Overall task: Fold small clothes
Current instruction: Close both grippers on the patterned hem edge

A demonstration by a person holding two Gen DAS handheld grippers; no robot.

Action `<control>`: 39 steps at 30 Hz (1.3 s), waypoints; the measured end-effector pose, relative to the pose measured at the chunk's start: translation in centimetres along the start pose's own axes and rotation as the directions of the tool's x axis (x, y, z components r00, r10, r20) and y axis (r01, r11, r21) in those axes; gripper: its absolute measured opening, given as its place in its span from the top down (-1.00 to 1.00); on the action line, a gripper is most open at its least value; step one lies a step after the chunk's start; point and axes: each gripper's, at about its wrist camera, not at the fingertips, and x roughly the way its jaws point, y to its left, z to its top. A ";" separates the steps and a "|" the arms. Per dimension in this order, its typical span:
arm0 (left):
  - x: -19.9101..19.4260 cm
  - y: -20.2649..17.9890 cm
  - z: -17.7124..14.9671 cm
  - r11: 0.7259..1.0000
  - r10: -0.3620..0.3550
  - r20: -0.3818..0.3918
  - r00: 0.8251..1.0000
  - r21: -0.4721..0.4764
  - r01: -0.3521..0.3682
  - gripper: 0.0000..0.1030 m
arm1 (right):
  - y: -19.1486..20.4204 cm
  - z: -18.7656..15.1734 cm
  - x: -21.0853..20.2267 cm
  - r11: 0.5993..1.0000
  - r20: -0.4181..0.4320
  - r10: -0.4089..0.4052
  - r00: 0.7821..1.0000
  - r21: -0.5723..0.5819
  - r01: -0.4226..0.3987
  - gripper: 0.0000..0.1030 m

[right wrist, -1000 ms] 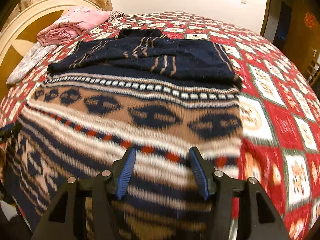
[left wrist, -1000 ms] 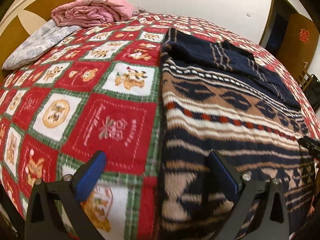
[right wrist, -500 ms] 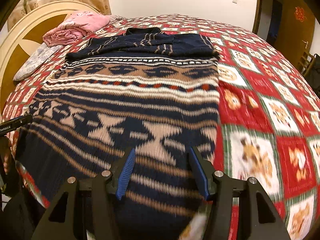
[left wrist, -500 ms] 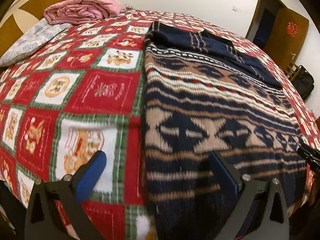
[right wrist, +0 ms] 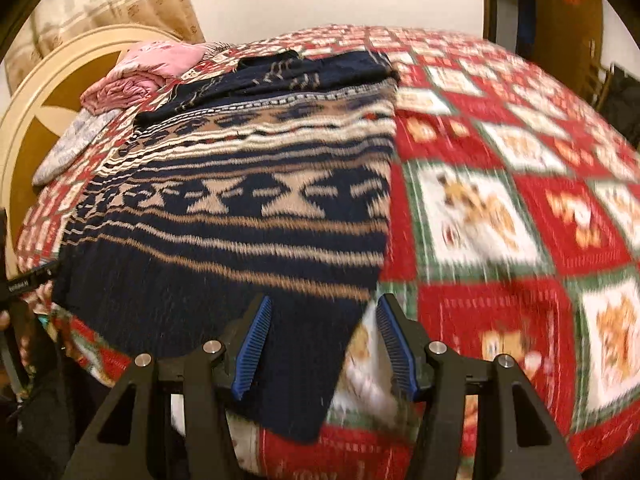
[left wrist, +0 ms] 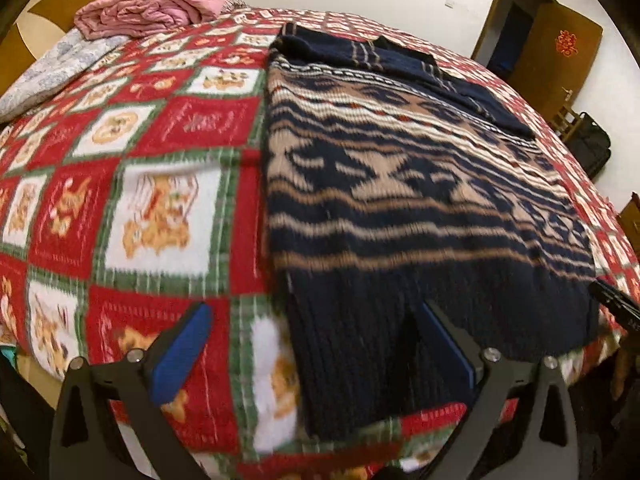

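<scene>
I saw both the left gripper point(left wrist: 316, 350) and right gripper point(right wrist: 322, 346) gaping over the sweater point(left wrist: 420, 184) hem; only the right view showed curtains point(right wrist: 100, 12), upper left.

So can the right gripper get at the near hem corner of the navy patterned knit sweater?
Probably yes: the right gripper is open, the navy patterned knit sweater hem corner lies between its fingers, nothing covering it.

Left gripper point(left wrist: 316, 350) fingers spread wide; right gripper point(right wrist: 326, 344) fingers parted less, both holding nothing
</scene>
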 end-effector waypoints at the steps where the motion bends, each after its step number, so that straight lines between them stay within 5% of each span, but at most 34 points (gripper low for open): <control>1: -0.1 0.1 -0.2 1.000 -0.009 -0.005 1.000 -0.003 0.009 -0.95 | -0.1 -0.1 -0.2 1.000 -0.001 0.004 1.000 0.003 -0.004 -0.10; 12: -1.0 0.0 -1.3 0.995 -0.095 -0.026 0.995 -0.019 0.095 -0.34 | 0.2 -2.5 -0.9 0.995 -0.064 0.100 0.993 0.027 -0.098 0.18; 27: -0.5 0.1 -1.7 0.984 -0.172 -0.045 0.984 -0.048 0.170 -0.30 | -0.6 -3.2 -0.1 0.991 -0.052 0.113 0.992 0.076 -0.109 0.42; 32: -0.6 -0.8 -2.0 0.990 -0.144 -0.045 0.989 -0.001 0.144 -0.25 | -0.1 -3.0 -0.4 0.993 -0.023 0.105 0.994 0.061 -0.103 0.52; 37: -0.6 -0.2 -1.8 0.990 -0.144 -0.051 0.988 -0.017 0.143 0.39 | -0.9 -3.0 -0.5 0.985 -0.034 0.148 0.988 0.099 -0.144 0.65; 39: -0.5 0.2 -1.7 0.988 -0.154 -0.055 0.987 -0.031 0.152 0.44 | -0.8 -3.1 -0.4 0.981 -0.041 0.170 0.985 0.098 -0.165 0.68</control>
